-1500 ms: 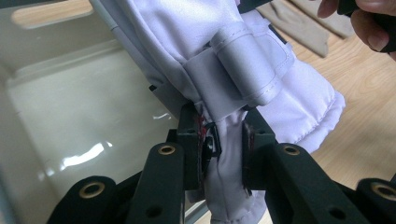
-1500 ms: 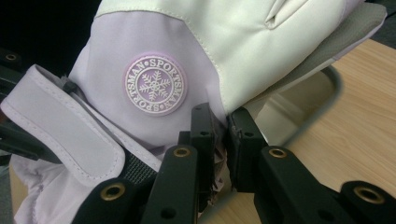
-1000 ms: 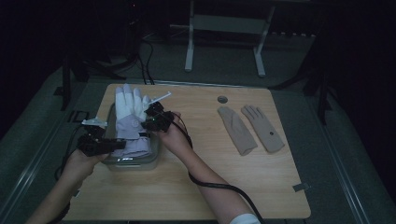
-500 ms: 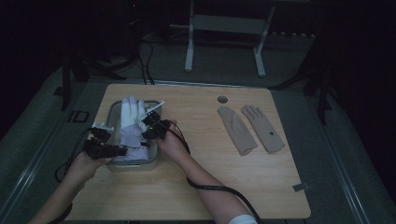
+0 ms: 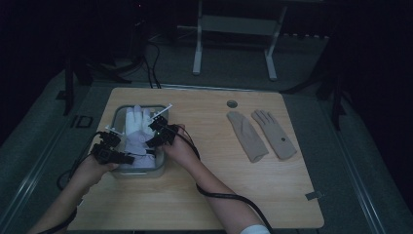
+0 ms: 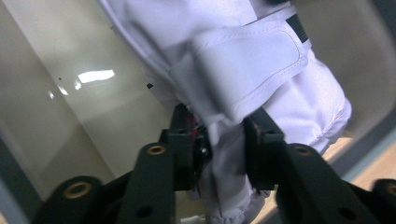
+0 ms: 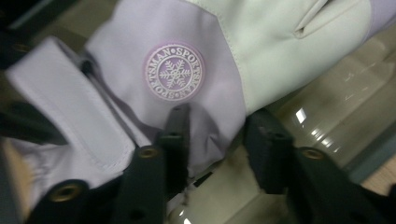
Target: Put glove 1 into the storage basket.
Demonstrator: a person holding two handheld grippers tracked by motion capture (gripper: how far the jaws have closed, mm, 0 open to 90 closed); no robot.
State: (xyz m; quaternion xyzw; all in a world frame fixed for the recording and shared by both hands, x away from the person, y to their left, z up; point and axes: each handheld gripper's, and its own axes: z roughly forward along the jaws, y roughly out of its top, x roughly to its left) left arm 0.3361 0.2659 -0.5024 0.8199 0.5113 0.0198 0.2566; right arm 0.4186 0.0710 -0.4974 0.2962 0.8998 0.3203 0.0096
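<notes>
On the wooden table [image 5: 204, 195], toward its left side, stands a clear bin [image 5: 160, 171] with a pale lilac-and-white glove [image 5: 138, 127] lying inside it, fingers pointing to the far end and cuff at the near end. Well apart, on the right half of the table, two tan gloves [image 5: 260, 134] lie flat side by side, and a small round hole [image 5: 232, 104] sits at the far edge between the two groups.

Both forearms come in from the near side and meet over the bin. The left gripper [image 5: 127, 158] is at the glove's near left, at the cuff. In the left gripper view [image 6: 224, 154] its jaws have just been opening; they stand narrow, with a fold of white cuff fabric between them, and the glove's strap [image 6: 243, 65] lies just beyond. The cloth still bunches in the gap, though whether the pads press it I cannot tell for sure.

The right gripper [image 5: 152, 141] is at the glove's right edge, near the middle of the bin. In the right gripper view [image 7: 217, 140] its jaws have also just been opening; they stand partly apart, with a pucker of lilac cloth between them, touching the left jaw and clear of the right one. A round snowflake badge [image 7: 174, 73] sits on the glove just past the jaws.
</notes>
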